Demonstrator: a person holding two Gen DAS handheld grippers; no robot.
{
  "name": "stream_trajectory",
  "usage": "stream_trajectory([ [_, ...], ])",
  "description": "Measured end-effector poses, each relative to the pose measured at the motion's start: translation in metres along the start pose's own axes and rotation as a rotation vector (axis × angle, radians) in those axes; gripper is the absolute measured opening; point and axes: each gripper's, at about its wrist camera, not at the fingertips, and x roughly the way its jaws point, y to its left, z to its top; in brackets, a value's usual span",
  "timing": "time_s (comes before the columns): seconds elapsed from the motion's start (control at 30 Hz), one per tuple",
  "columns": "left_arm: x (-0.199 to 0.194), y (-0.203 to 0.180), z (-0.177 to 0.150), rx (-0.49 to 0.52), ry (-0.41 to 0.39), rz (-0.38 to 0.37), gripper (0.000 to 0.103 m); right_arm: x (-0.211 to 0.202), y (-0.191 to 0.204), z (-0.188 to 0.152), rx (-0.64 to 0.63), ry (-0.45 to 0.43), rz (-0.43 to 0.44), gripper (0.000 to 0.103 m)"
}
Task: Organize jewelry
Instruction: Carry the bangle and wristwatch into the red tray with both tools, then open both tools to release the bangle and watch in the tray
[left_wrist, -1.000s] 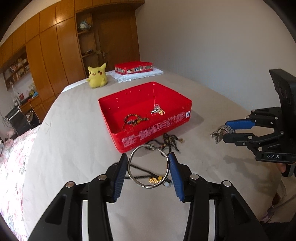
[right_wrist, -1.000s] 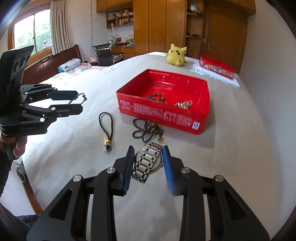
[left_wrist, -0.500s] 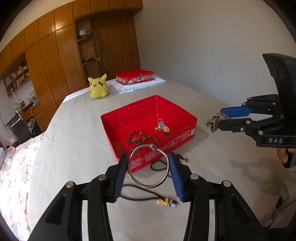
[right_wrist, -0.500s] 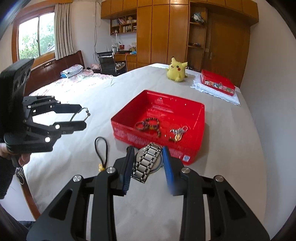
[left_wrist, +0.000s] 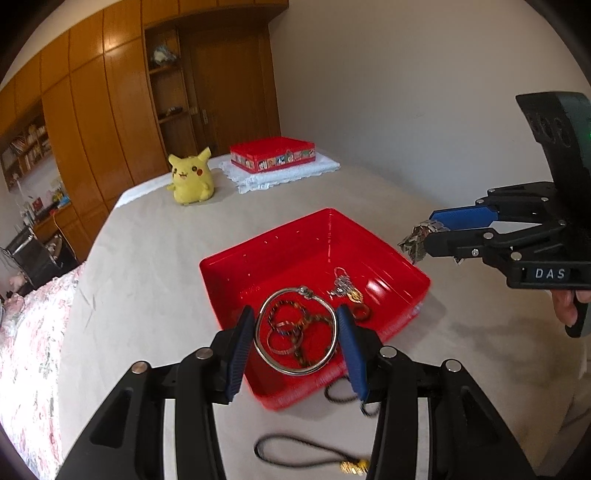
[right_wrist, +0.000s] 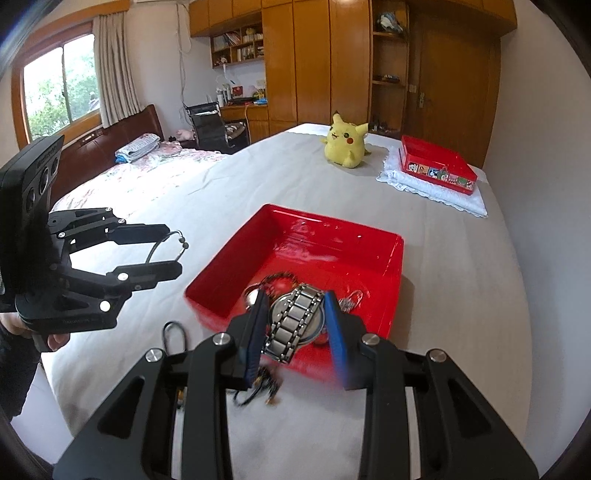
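My left gripper is shut on a silver bangle and holds it above the near edge of the open red box. My right gripper is shut on a silver metal-band watch, also above the box's near edge; it shows at the right of the left wrist view. In the box lie beaded bracelets and a silver keychain charm. A black cord with a gold charm and a black bead string lie on the bed before the box.
The box sits on a beige bedspread. A yellow Pikachu plush and a red tin on a white cloth stand at the far end. A wall is at the right, and wooden wardrobes stand behind.
Both grippers have moved forward and up with their loads, from above the bedspread to above the near edge of the red box. The cord and beads have fallen behind them.
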Motion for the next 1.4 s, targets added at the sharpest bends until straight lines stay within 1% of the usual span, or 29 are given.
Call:
stream_trajectory([
  [0.13,0.044,0.011,0.016,-0.019,0.064,-0.014,0.046,0.038,-0.017,0.014,0.018,0.047,-0.014,0.030],
  [0.23,0.079,0.014,0.019,-0.032,0.120,-0.023,0.046,0.071,-0.029,0.019,0.042,0.093,-0.021,0.030],
  [0.37,0.124,0.018,0.016,-0.059,0.199,-0.032,0.046,0.117,-0.043,0.016,0.068,0.168,-0.045,0.030],
  [0.53,0.160,0.020,0.005,-0.060,0.277,-0.034,0.046,0.156,-0.059,0.009,0.101,0.254,-0.053,0.030],
  [0.63,0.166,0.019,-0.001,-0.056,0.298,-0.029,0.046,0.169,-0.061,0.004,0.100,0.288,-0.063,0.030],
  [0.93,0.172,0.025,-0.004,-0.066,0.326,-0.023,0.046,0.180,-0.059,0.006,0.089,0.314,-0.053,0.032],
  [0.97,0.171,0.026,-0.004,-0.067,0.324,-0.019,0.047,0.180,-0.058,0.005,0.089,0.320,-0.049,0.033],
  [1.03,0.170,0.026,-0.003,-0.069,0.319,-0.008,0.059,0.180,-0.058,0.005,0.088,0.322,-0.053,0.034],
  [1.13,0.166,0.027,-0.003,-0.073,0.311,-0.004,0.068,0.178,-0.059,0.003,0.094,0.327,-0.048,0.036],
  [1.27,0.157,0.026,-0.004,-0.068,0.296,0.000,0.068,0.170,-0.059,0.000,0.097,0.317,-0.046,0.036],
  [1.4,0.135,0.030,-0.003,-0.076,0.257,-0.006,0.068,0.152,-0.058,-0.001,0.104,0.291,-0.043,0.037],
])
